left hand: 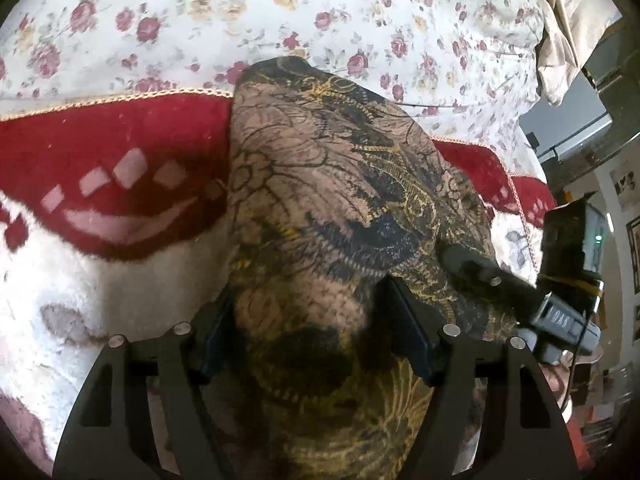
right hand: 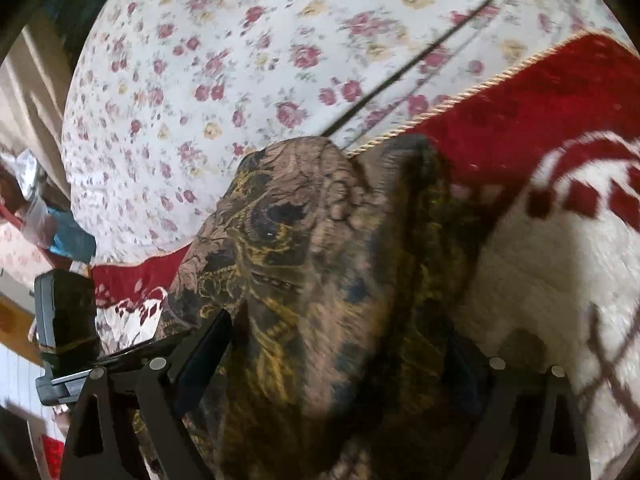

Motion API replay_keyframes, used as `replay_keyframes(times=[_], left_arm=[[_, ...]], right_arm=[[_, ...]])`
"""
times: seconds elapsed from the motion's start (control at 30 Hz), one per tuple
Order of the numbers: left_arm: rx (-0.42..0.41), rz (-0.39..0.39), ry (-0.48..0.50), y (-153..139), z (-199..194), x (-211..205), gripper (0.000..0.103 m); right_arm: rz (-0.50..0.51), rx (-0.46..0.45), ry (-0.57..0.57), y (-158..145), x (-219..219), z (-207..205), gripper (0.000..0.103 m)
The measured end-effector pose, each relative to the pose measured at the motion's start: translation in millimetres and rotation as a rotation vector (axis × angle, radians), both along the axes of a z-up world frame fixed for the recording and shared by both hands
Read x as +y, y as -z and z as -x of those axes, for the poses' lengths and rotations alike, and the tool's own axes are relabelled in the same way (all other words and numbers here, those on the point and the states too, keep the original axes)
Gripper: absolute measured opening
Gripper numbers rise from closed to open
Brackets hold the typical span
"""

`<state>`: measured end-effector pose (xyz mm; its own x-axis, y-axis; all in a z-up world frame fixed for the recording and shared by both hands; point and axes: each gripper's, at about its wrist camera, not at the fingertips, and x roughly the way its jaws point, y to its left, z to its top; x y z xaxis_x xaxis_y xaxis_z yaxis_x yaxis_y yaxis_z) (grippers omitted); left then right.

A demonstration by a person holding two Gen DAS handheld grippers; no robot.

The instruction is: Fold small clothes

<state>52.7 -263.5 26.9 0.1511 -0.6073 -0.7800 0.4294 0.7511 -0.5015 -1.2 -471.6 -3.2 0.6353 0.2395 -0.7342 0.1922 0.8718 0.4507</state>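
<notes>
The patterned garment (left hand: 320, 184), a thin brown cloth with black and gold print, hangs lifted in front of both of your grippers, above the red and white blanket (left hand: 100, 168) and the floral bedsheet (left hand: 240, 12) behind it. It is not flat and I see no finished fold in it; it bulges like a loose tent, so I judge that the folding is at an early or middle step, and the laying down and smoothing are not yet done.

Your left gripper (left hand: 308, 320) has the cloth between its fingers, which look spread around a thick bunch of it; whether they really pinch it I cannot tell. Your right gripper (right hand: 340, 344) shows the same: fabric fills the gap and covers one finger, so the grip is not clear.

In the left view the other gripper touches the garment at its right edge
</notes>
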Motion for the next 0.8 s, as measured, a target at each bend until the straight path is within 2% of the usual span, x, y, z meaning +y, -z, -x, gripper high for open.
replay_keyframes(times=[0.03,0.07,0.1,0.13,0.17,0.27,0.47,0.6,0.7,0.77,0.8], left_arm=[[-0.012,-0.008,0.005,-0.8,0.4,-2.0,0.071],[-0.029,-0.016,0.011,-1.7,1.9,-2.9,0.066],[-0.046,-0.027,0.016,-2.9,3.7,-3.8,0.063],[-0.069,-0.031,0.019,-5.2,6.4,-2.8,0.054],[-0.08,-0.024,0.019,-7.6,8.3,-0.7,0.044],[-0.079,0.006,0.017,-18.5,14.3,7.8,0.035],[-0.162,-0.005,0.025,-65.8,56.2,42.6,0.034],[-0.18,-0.024,-0.008,-87.0,99.4,87.9,0.034],[-0.135,-0.063,-0.073,-73.2,129.6,118.1,0.035],[-0.097,-0.147,-0.089,-50.7,139.7,124.3,0.04],[-0.087,-0.193,-0.089,-40.0,142.2,125.1,0.044]], right_arm=[[0.048,0.008,-0.016,-2.0,5.6,-1.0,0.078],[0.067,0.008,-0.031,-3.0,8.7,-0.8,0.068],[0.066,-0.001,-0.048,-5.8,11.8,1.2,0.062],[0.054,-0.006,-0.049,-8.2,11.8,3.1,0.051],[0.047,-0.007,-0.047,-10.2,12.1,3.5,0.045],[0.006,-0.031,-0.044,-23.3,13.5,11.0,0.037],[-0.038,-0.081,-0.13,-60.2,44.6,34.0,0.036],[-0.105,-0.076,-0.213,-65.0,74.7,52.5,0.036],[-0.136,-0.012,-0.259,-46.9,102.1,65.0,0.038],[-0.049,0.049,-0.26,-34.1,112.7,69.9,0.051],[0.004,0.073,-0.243,-30.2,112.3,74.4,0.051]])
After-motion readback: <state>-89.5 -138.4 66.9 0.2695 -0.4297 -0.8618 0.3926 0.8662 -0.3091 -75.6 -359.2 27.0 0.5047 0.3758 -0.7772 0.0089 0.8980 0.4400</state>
